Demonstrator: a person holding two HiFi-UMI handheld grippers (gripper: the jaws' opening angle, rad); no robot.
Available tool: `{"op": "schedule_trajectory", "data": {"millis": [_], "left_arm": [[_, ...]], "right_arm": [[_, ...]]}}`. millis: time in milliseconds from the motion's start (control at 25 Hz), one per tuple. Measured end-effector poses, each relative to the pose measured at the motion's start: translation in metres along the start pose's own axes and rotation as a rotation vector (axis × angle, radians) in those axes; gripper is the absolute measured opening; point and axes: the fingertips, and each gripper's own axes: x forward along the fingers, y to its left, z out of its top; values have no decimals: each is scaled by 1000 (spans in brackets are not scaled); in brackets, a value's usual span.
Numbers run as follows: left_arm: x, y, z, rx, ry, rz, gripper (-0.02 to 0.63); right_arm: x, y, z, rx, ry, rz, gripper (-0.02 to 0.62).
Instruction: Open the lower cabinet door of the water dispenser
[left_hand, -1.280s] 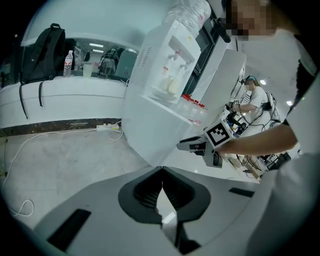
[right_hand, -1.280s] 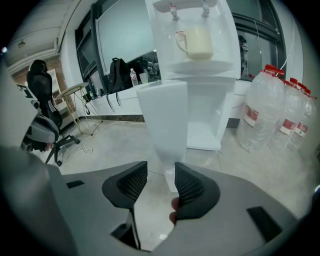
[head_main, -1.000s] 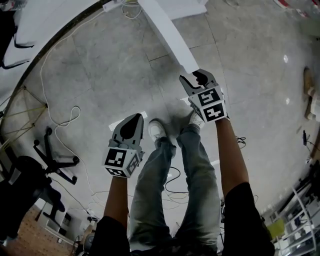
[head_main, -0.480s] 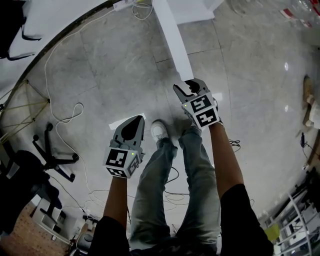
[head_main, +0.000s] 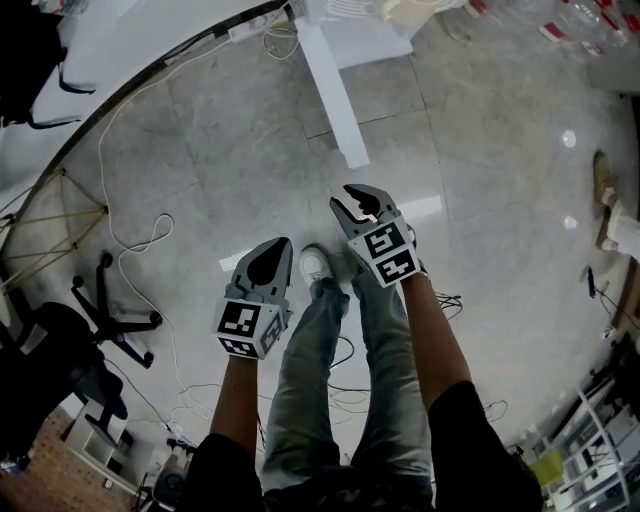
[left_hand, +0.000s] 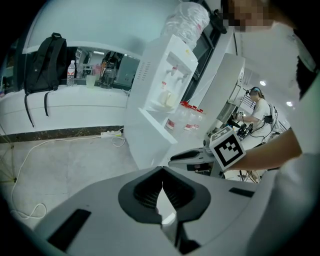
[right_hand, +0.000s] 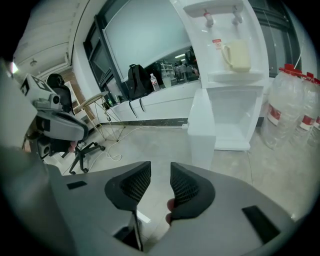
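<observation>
The head view's top edge cuts off our dispenser (head_main: 375, 40). Its door (right_hand: 201, 131) stands upright ahead, swung out towards us. Our left gripper (left_hand: 161, 186) is clenched, empty. Our right gripper (right_hand: 155, 182) has just been closing, its jaws apart with nothing between.

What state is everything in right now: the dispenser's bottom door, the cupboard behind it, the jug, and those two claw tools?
lower cabinet door: swung wide open.
lower cabinet: exposed, looks empty.
jug: upright on the shelf under the taps.
left gripper: jaws shut, nothing held.
right gripper: jaws apart, have just been closing, nothing between them.
</observation>
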Motion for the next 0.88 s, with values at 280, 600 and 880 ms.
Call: {"op": "schedule_trajectory", "data": {"millis": [280,600,880], "left_arm": [[-22,-26,48,26,-36,-9,11],[-48,-69,109,67,-77,-19,11],[-75,-97,151,46,-116,-15,11]], "right_arm": [[-71,-3,28,76,-61,-86,112],[-142,-5,84,106,-162,-149,81],[-199,-3,120,116,-217,-194,63]]}}
